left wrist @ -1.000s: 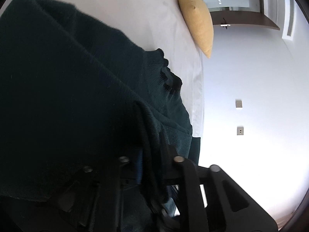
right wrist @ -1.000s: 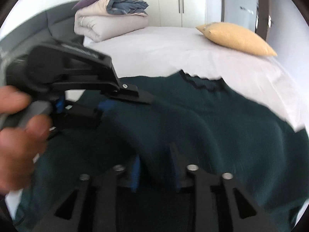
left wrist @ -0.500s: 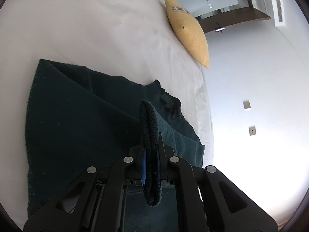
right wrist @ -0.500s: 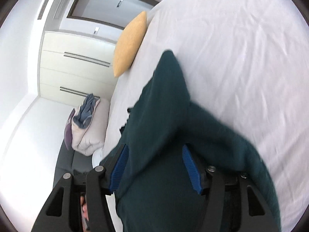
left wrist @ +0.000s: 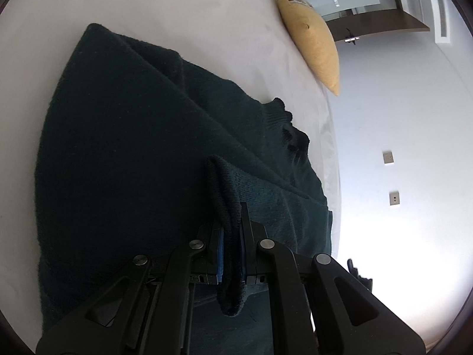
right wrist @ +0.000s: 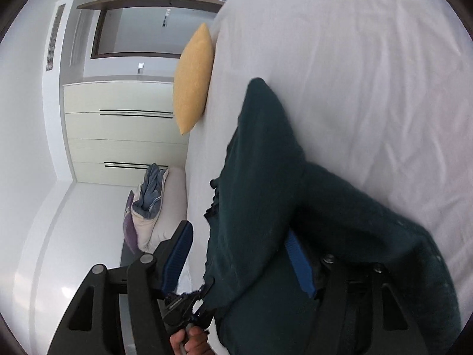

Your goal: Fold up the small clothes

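A dark green knitted sweater point(left wrist: 142, 159) lies partly folded on the white bed point(left wrist: 147, 9). My left gripper point(left wrist: 232, 254) is shut on a bunched edge of the sweater, which sticks up between its blue pads. In the right wrist view the sweater point(right wrist: 266, 183) drapes between and over the fingers of my right gripper point(right wrist: 239, 263). Its blue pads point(right wrist: 177, 254) stand wide apart, so it is open with cloth lying loose in it. The other gripper and a hand point(right wrist: 189, 340) show at the bottom.
A yellow pillow point(left wrist: 310, 32) lies at the head of the bed and also shows in the right wrist view point(right wrist: 192, 77). Folded bedding point(right wrist: 153, 201) is stacked at the bed's far side. A white wardrobe point(right wrist: 118, 130) and white walls stand beyond.
The right gripper has opened from its hold on the sweater and turned on its side. The left gripper stays shut on the edge and has moved over the sweater.
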{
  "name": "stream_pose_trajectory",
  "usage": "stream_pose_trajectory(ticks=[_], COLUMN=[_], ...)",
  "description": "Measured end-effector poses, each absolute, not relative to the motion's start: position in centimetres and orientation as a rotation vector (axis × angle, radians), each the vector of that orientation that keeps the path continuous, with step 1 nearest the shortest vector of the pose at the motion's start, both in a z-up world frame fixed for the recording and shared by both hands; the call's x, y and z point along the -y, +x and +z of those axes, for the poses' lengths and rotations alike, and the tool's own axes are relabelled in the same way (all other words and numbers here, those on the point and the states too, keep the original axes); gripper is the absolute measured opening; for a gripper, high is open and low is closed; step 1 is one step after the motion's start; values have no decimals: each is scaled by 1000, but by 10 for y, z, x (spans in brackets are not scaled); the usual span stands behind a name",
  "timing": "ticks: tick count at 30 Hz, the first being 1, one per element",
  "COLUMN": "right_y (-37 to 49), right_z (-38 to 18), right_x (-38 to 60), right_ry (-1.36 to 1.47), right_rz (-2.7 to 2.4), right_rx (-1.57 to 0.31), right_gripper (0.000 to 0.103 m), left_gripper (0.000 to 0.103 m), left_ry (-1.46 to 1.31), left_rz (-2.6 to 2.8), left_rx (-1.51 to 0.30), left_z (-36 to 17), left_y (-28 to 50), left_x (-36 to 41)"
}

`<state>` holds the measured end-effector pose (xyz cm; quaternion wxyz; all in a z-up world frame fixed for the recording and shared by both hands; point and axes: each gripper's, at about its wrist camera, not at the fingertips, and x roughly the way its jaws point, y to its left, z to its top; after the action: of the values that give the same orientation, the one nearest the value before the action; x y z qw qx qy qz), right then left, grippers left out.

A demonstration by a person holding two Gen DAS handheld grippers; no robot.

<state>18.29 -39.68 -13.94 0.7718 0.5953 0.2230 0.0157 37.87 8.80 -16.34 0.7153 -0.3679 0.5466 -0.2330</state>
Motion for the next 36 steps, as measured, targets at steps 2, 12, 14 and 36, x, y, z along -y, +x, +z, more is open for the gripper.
stream_pose_trajectory(ticks=[2,12,14,36], right_y=[187,217,218,197], right_z=[-137,-132,-136,-75], right_x=[404,395,394,414], right_ry=[1271,1148,1119,1059], right_rz=[-1,14,15,112], right_rx=[-461,-537,-554,-561], right_gripper=[67,68,67,72], left_gripper=[6,6,6,8], left_ry=[-800,-768,-765,-674], left_rz=[-512,-482,-472,-442], left_rx=[-1204,-1154,-1157,-1150], left_z=[-161,-155,-158,-156], left_y=[379,379,376,371], left_x=[-90,-105,-110,-96])
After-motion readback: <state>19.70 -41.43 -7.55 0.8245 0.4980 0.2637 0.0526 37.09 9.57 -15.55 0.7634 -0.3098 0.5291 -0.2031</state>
